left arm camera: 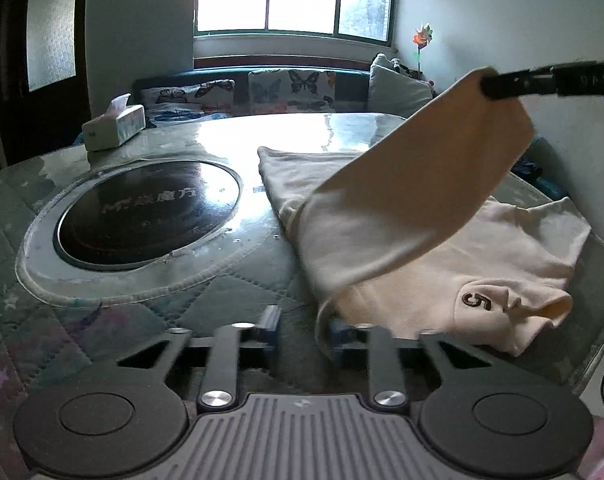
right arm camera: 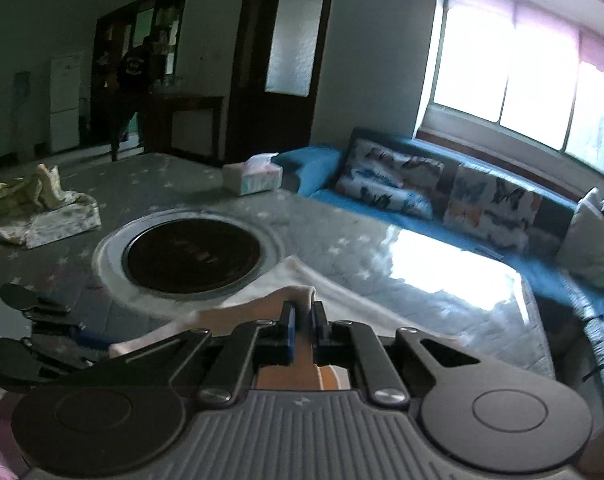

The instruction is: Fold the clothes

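On the far left of the quilted surface (left arm camera: 102,320), seen from the right wrist, a crumpled pale yellow-green garment (right arm camera: 42,208) lies well apart from the work. A tissue box (left arm camera: 114,128) stands near the far edge. Right of it, a round dark hob plate (left arm camera: 146,214) sits flush in a pale ring set into the cover.

Just beside the ring, on its right, is a cream shirt (left arm camera: 401,248) with a brown "5" (left arm camera: 475,301) stitched on it. Most of its body lies flat on the surface.

The left tongs (left arm camera: 303,332) rest low at the shirt's near corner. Their blue pads (left arm camera: 272,326) stand a little apart. The hem edge lies against the inner face of the right-hand pad; the other pad is clear of the cloth, so nothing is pinched.

The right tongs (right arm camera: 302,314) are clamped together on a fold of the same shirt. In the left wrist view they enter from the upper right and hold one flap of cream cloth raised above the rest, the flap sloping down to the body on the surface.
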